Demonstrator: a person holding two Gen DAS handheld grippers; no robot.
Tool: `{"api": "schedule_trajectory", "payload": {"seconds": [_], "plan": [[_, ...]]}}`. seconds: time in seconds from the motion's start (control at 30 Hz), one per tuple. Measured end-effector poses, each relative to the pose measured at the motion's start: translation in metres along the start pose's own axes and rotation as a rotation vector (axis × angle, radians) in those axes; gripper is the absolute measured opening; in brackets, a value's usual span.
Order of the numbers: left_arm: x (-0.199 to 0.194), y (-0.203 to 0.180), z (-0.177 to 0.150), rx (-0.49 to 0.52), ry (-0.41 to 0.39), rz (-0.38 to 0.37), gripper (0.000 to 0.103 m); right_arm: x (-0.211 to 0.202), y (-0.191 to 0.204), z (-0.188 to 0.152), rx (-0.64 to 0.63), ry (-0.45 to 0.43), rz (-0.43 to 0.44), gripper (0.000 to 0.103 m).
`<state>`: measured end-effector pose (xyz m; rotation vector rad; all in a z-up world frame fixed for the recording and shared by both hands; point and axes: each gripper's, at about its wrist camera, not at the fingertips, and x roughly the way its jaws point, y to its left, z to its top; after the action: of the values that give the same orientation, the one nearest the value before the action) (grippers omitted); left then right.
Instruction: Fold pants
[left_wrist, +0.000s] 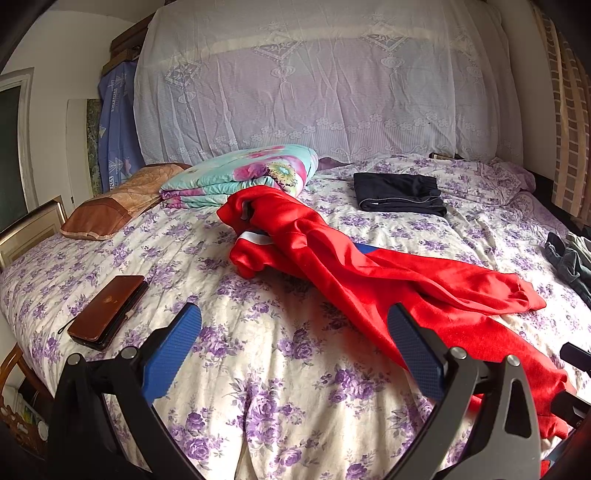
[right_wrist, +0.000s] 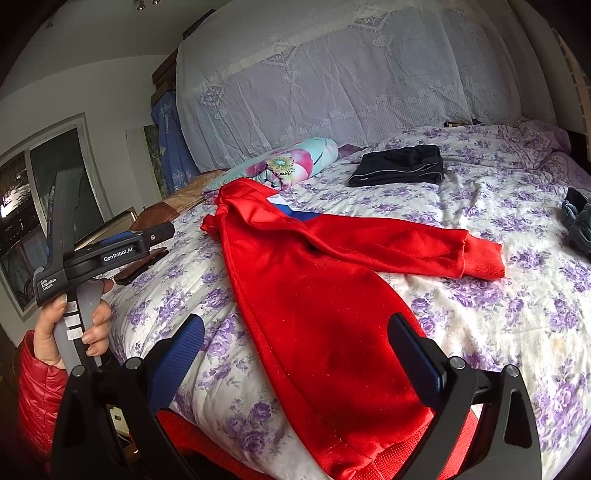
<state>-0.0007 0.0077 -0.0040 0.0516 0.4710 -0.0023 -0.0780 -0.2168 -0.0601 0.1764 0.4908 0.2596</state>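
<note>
Red track pants (right_wrist: 325, 295) sprawled unfolded across floral bed (left_wrist: 258, 387), legs splayed apart; left gripper (left_wrist: 293, 350) and right gripper (right_wrist: 295, 354) hovering, jaws open, empty; likely next: grasping cuffs, aligning legs.

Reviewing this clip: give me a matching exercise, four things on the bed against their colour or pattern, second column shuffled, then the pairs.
Things:
1. pants
2. folded garment
3. folded quilt
4. wallet

Looks:
A. brown
B. teal with pink flowers
C. red
D. black

Pairs: 1-C, 2-D, 3-B, 4-A
</note>
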Motion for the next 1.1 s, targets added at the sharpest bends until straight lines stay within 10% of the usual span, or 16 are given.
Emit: {"api": "schedule_trajectory", "payload": {"seconds": [1.1], "plan": [[-0.0010,-0.0004,-0.0009,0.000,0.000,0.001,0.098,0.0067,0.0031,-0.0035,-0.003,0.036,0.020,0.100]]}}
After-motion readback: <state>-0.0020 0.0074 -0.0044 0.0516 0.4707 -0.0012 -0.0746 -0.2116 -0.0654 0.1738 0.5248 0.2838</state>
